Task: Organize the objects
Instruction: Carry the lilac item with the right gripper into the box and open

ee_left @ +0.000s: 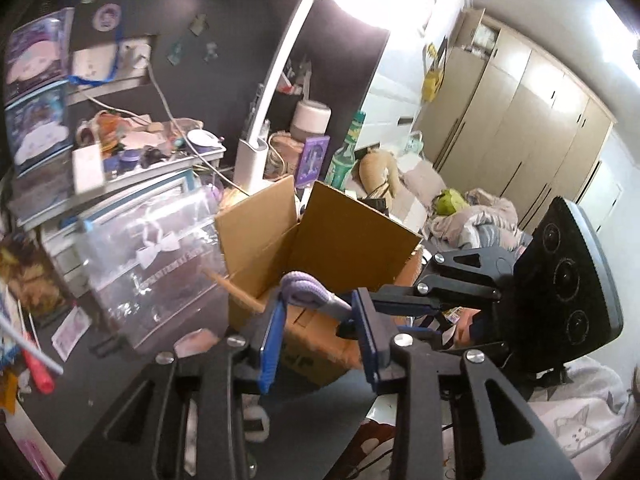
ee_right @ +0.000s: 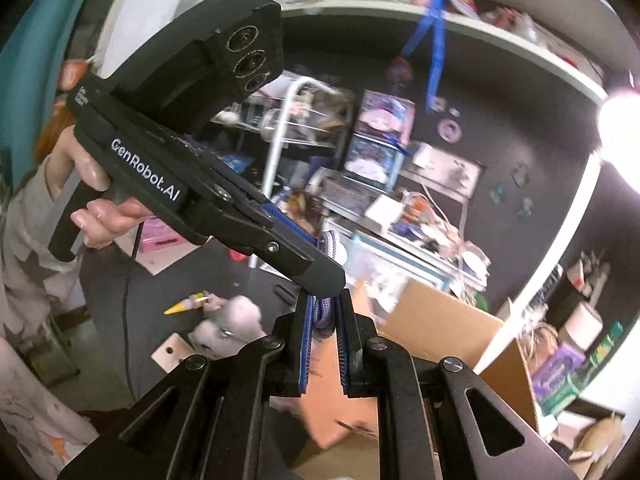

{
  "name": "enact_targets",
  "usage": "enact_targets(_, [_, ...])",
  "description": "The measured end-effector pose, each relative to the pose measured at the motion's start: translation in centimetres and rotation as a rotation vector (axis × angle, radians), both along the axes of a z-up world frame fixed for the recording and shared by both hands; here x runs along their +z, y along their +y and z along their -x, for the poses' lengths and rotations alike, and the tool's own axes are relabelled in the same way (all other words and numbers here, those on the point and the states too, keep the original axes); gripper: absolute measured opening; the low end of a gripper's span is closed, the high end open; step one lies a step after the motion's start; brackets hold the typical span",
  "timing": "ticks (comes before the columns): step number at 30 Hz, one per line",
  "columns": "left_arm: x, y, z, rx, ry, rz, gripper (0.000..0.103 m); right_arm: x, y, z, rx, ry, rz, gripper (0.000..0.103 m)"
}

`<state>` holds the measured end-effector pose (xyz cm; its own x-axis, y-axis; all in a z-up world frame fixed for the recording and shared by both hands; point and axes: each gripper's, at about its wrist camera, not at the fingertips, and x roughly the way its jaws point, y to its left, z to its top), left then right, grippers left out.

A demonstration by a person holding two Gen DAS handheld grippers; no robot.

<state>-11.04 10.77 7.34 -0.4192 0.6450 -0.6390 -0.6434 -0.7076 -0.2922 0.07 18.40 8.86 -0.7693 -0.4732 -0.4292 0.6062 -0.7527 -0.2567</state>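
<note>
Holding a purple braided cord (ee_left: 302, 286) between them, both tools are clenched on it. In the left wrist view the left tool (ee_left: 320, 316) grips one bundled part of the cord between its blue pads, and the cord's looped end stands out just beyond the fingertips. The right tool (ee_left: 404, 294) comes in from the right side of that view and meets the same cord beside the left tool's tip.

In the right wrist view the right tool (ee_right: 325, 316) has its pads pressed on a lower coil of the cord (ee_right: 323, 314), and the left tool (ee_right: 316, 246) crosses just above it, held by a hand (ee_right: 100, 204) at its grip. A second loop of the cord shows at the left tool's tip.

An open cardboard box (ee_left: 320, 236) stands directly ahead of and below both tools, with its flaps up. The cord hangs above the near edge of the box, apart from it. A clear plastic case (ee_left: 152, 248) stands left of the box on the dark bench (ee_left: 120, 364).
</note>
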Motion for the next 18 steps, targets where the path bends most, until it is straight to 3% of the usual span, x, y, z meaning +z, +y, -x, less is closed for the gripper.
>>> enact_targets(7, [-0.9,3.9,3.9,0.0,-0.108,0.077,0.031,0.0,3.5,4.1,-0.08,-0.193,0.05,0.007])
enact_targets(18, [-3.1,5.5,6.8,0.031,-0.166,0.163,0.031,-1.2,5.2,7.8,-0.155,-0.42,0.062,0.007])
